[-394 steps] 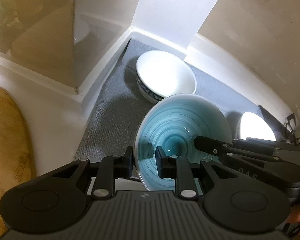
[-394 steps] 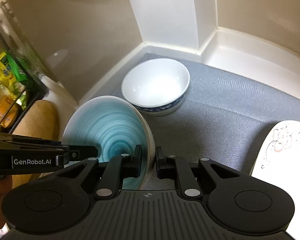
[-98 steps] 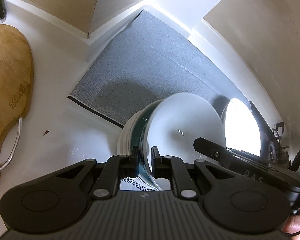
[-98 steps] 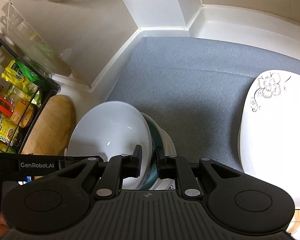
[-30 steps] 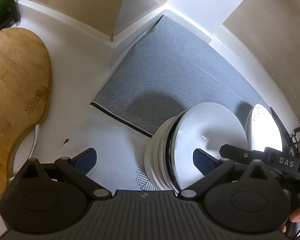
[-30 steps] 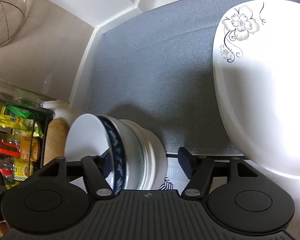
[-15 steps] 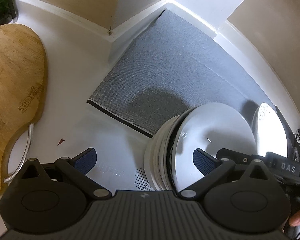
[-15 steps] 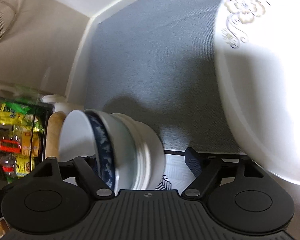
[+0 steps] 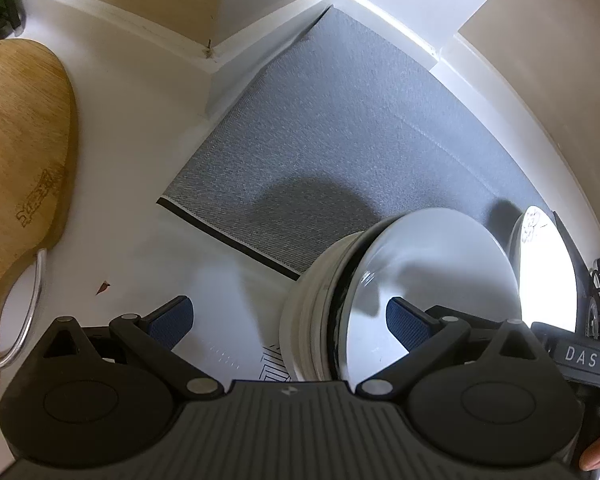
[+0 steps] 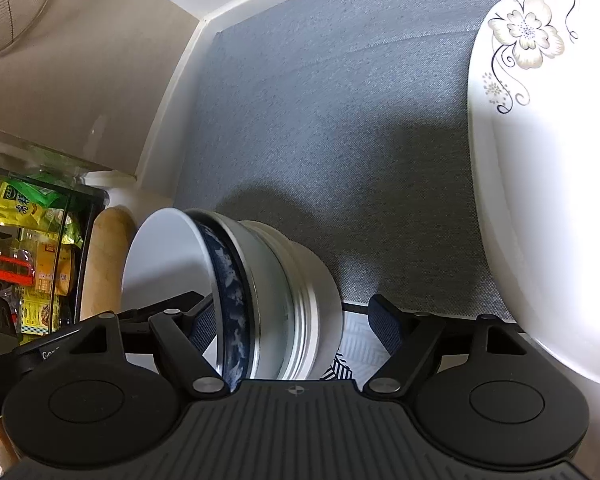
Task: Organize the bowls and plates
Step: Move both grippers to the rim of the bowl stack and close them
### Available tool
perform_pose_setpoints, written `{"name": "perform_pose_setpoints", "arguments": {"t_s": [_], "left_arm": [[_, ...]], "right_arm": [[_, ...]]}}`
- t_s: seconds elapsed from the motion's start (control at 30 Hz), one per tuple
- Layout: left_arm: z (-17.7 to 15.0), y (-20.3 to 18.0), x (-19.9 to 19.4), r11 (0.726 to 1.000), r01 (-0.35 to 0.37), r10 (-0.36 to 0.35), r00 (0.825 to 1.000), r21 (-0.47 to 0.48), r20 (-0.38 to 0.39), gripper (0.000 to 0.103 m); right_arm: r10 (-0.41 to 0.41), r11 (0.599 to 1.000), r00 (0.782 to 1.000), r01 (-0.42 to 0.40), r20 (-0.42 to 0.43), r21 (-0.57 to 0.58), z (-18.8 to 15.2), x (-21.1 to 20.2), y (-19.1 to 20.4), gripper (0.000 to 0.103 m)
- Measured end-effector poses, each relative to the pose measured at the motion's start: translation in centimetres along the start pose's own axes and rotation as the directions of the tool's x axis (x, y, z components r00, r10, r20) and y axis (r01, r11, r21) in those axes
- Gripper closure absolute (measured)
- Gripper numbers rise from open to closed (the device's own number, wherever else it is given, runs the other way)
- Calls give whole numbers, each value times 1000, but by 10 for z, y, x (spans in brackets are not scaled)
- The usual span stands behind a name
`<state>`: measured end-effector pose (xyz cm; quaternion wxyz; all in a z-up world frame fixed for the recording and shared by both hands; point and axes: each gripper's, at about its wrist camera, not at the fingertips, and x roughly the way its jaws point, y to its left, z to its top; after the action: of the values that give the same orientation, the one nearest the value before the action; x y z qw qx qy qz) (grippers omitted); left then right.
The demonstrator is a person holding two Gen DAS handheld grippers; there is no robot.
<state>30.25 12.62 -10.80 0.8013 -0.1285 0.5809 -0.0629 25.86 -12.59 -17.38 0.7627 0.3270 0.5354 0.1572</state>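
Across the far counter spreads a grey mat [image 9: 340,128], with a floral plate [image 10: 540,184] at its right. At the mat's near edge stands the bowl stack [image 10: 260,292], between both grippers. Left lies a wooden board [image 9: 20,152]. Left gripper [image 9: 288,316] and right gripper [image 10: 292,320] gape wide, gripping nothing.

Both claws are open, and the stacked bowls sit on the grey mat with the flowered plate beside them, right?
Not quite. The stacked bowls sit just off the grey mat, on the white counter at its edge, as the left wrist view shows. Both claws are open; the flowered plate is beside them.
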Motion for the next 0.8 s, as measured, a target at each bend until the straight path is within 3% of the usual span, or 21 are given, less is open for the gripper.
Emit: {"name": "perform_pose_setpoints", "arguments": {"t_s": [0.8], "left_arm": [[4, 12, 19, 995, 80, -81, 997, -62, -14, 0]], "right_arm": [[-19, 1000, 1000, 19, -22, -24, -4, 14, 4, 22]]}}
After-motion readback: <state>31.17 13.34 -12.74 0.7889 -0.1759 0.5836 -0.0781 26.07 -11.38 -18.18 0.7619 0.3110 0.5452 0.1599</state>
